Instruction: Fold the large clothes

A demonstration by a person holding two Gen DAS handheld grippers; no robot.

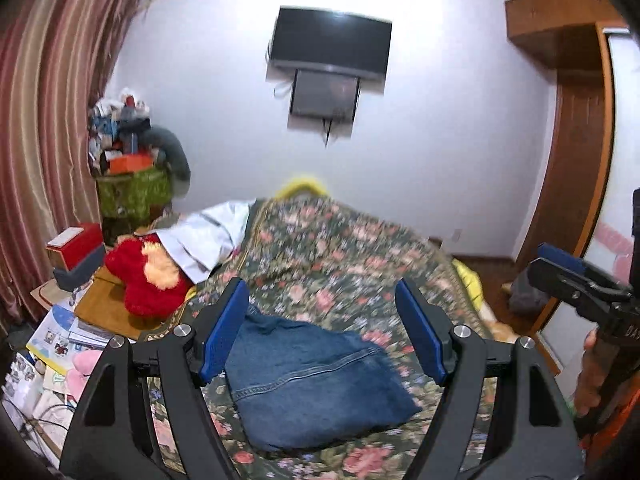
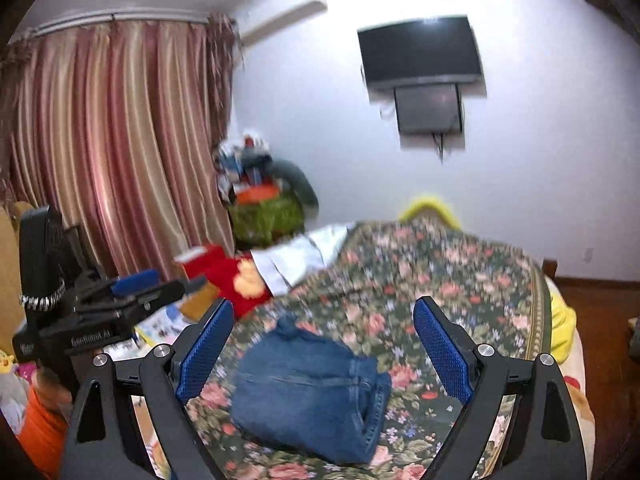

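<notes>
1. Blue-padded fingers (image 1: pixel 224 328) of the left gripper (image 1: pixel 322 326) stand wide apart, nothing between them; they hang above the bed, clear of the cloth.
2. Right gripper (image 2: pixel 323 346) likewise: fingers (image 2: pixel 442 350) spread wide, empty, raised over the bed.
3. Folded jeans (image 1: pixel 316 380) lie as a compact blue bundle on the floral bedspread (image 1: pixel 340 248), near the bed's closer end, touching neither gripper.
4. Red plush toy (image 1: pixel 148 276) and a white garment (image 1: pixel 204 240) sit at the bed's left edge.
5. Far wall: dark television (image 1: pixel 330 42); striped curtain (image 2: pixel 116 140) to the left.
6. Both views are blurred.
</notes>
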